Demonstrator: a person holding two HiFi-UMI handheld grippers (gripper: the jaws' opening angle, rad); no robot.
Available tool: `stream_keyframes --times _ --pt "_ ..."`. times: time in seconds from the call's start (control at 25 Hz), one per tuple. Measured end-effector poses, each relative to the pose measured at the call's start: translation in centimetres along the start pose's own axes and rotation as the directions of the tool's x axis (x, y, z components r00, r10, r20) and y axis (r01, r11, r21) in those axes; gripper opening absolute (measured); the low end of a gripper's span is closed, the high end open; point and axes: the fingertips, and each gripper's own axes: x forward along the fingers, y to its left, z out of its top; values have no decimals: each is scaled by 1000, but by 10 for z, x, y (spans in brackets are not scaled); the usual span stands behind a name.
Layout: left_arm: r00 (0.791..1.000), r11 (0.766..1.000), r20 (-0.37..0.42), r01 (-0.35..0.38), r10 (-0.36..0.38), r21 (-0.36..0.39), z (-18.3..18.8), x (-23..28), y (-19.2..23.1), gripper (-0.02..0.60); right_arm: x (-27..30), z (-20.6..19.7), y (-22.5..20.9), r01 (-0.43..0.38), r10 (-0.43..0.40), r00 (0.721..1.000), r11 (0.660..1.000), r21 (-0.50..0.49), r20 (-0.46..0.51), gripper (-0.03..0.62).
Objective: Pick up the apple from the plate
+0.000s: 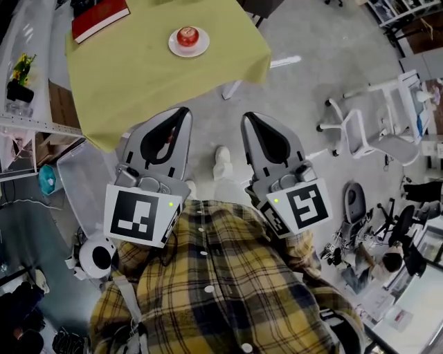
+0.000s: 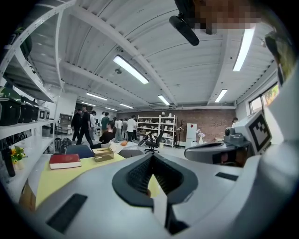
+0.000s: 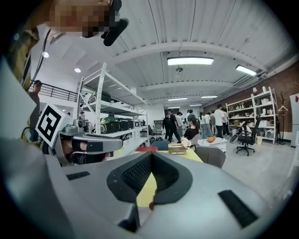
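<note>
Ahead, apple (image 1: 187, 36) on white plate (image 1: 174, 47); left gripper (image 1: 185, 110), right gripper (image 1: 247, 116): jaws clenched, empty.

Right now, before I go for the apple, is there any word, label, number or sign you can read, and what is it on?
No readable text in any view.
red book: no title legible on the cover.
left marker cube: black-and-white square pattern, no letters.
right marker cube: square pattern, no letters.

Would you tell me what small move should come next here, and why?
Probably step toward the table and open the right gripper: the apple sits on its plate well ahead, and both it and the left gripper are shut, empty.
</note>
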Motion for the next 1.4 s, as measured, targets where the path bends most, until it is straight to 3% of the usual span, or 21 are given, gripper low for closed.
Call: stream_keyframes --times 0.36,0.68,0.96,1.4 --pt "995 996 51 -90 91 -21 32 101 -8 6 38 28 -87 -132 133 991 990 -54 3 -5" --pt "975 975 45 -214 217 -54 29 126 8 6 68 32 -121 -230 231 973 970 -74 4 -5" --pt "952 949 17 -304 306 -80 24 126 61 6 116 28 -115 -283 282 959 958 -47 -25 -5" --pt "961 960 16 -276 277 -45 49 166 158 6 227 49 -105 -286 286 958 957 -41 -11 -5"
